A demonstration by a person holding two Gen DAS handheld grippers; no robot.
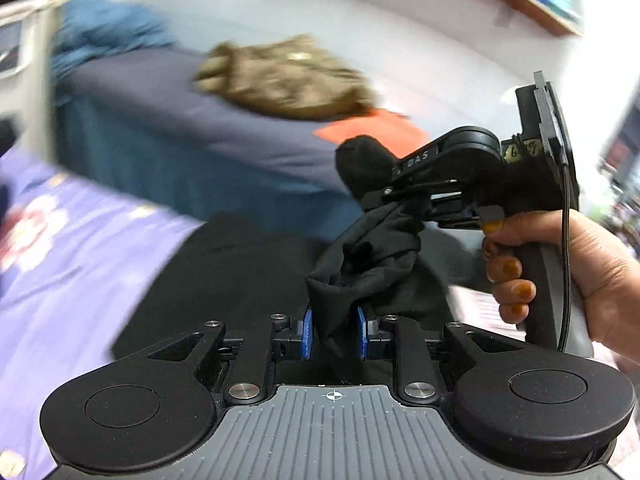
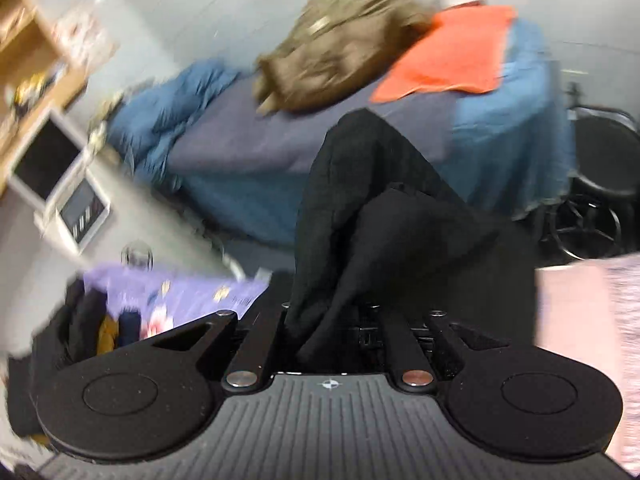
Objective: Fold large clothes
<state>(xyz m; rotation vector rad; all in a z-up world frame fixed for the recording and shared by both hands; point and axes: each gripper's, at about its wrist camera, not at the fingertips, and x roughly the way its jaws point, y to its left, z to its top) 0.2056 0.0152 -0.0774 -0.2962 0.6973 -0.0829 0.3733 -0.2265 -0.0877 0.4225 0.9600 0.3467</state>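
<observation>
A black garment point(image 1: 360, 264) hangs bunched between both grippers. In the left wrist view my left gripper point(image 1: 334, 332) has its blue pads point(image 1: 306, 334) pressed on a thick fold of it. Up and to the right, my right gripper point(image 1: 366, 184), held by a hand point(image 1: 580, 264), is clamped on another bunch of the same cloth. In the right wrist view the black garment point(image 2: 360, 208) drapes over my right gripper point(image 2: 332, 320) and hides its fingertips. More of the black cloth lies on the purple sheet below.
A bed with a navy sheet point(image 1: 180, 120) stands ahead, carrying a brown garment point(image 1: 288, 76), an orange cloth point(image 1: 376, 128) and a blue blanket point(image 1: 104, 28). A purple patterned sheet point(image 1: 80, 248) lies near. A black wheeled chair point(image 2: 600, 184) is right; a wooden shelf point(image 2: 24, 40) is left.
</observation>
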